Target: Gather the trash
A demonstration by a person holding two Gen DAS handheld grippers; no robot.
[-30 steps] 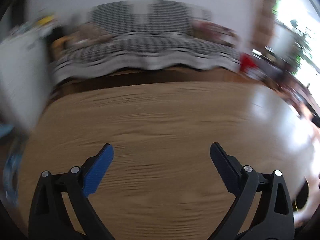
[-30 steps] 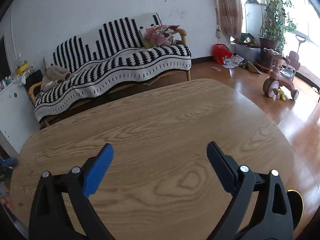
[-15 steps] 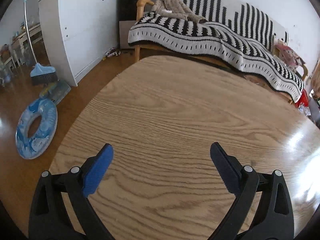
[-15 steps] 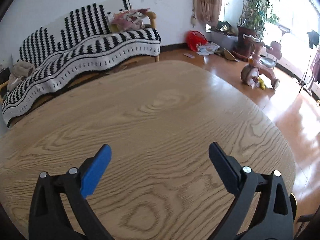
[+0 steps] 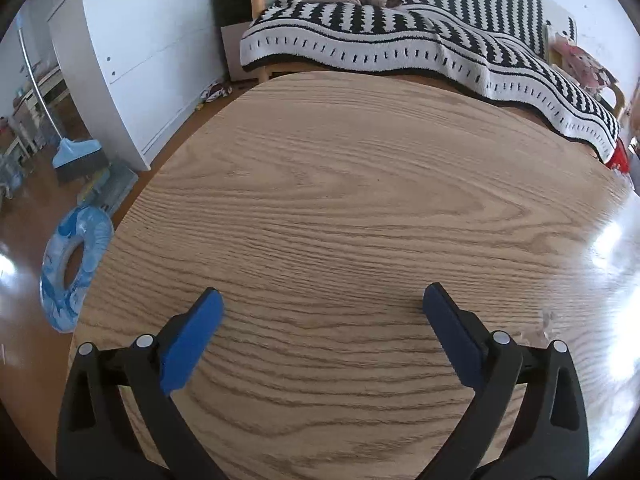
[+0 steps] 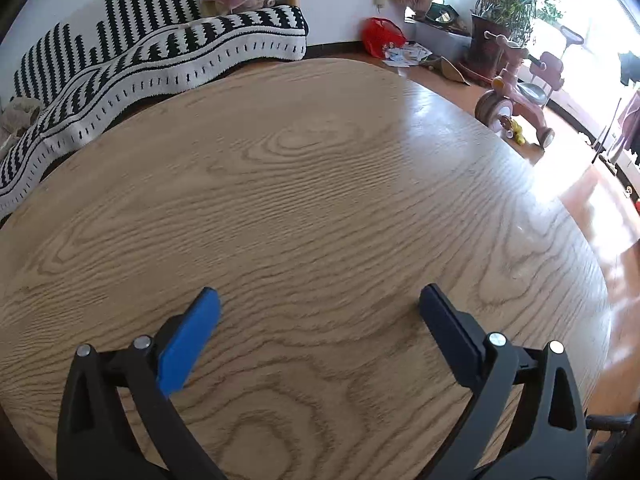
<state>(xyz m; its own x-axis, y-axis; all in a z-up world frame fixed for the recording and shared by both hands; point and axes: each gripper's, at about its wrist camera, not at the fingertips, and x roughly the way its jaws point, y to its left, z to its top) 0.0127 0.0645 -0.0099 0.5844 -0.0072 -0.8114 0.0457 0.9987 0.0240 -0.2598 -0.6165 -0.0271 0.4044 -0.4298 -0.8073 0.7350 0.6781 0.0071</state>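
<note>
Home living room, striped sofa, wooden table, tricycle

A round oak-grain wooden table stood before a sofa draped in a black-and-white striped blanket. A tall white cabinet flanked it. Sunlight glared off the glossy brown wooden floor.

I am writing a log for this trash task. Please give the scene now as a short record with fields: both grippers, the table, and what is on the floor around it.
left gripper: open, holds nothing, above table
right gripper: open, holds nothing, above table
table: wood grain; no trash seen on the visible part
sofa: striped black and white cover, behind table
floor, left view: blue swim ring, broom
floor, right view: red bag, scattered papers, pink tricycle
</note>
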